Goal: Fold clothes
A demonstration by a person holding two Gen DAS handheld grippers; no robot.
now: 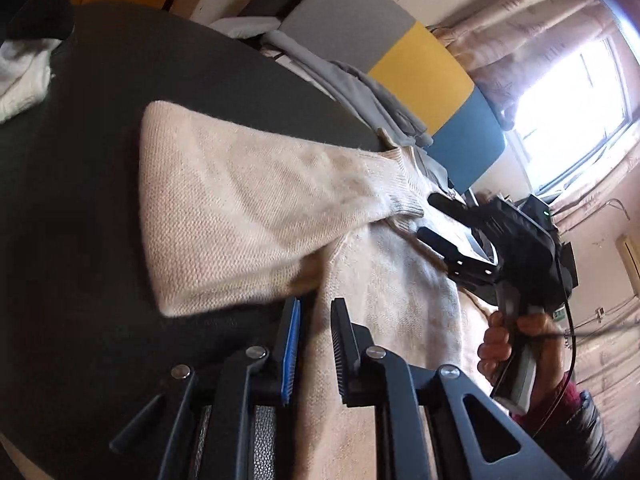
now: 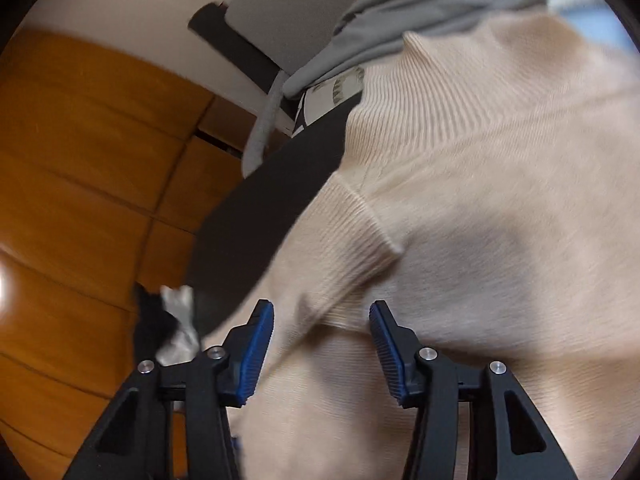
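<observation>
Black fingers of the left gripper (image 1: 316, 344) stand slightly parted, nothing between them, poised low over the cream sweater (image 1: 248, 208) spread on a dark table (image 1: 80, 160), 1 sleeve folded across its body. Beyond, the right gripper (image 1: 434, 220) points at the sleeve cuff (image 1: 404, 196), its 2 fingers spread, a hand (image 1: 516, 344) wrapped around its grip. From the right wrist, its blue pads (image 2: 256, 352) gape wide above the knit.

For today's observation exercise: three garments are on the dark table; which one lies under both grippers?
The cream knitted sweater, spread centrally beneath both open grippers; the grey garment is heaped at the far edge, the white knit at a corner.
</observation>
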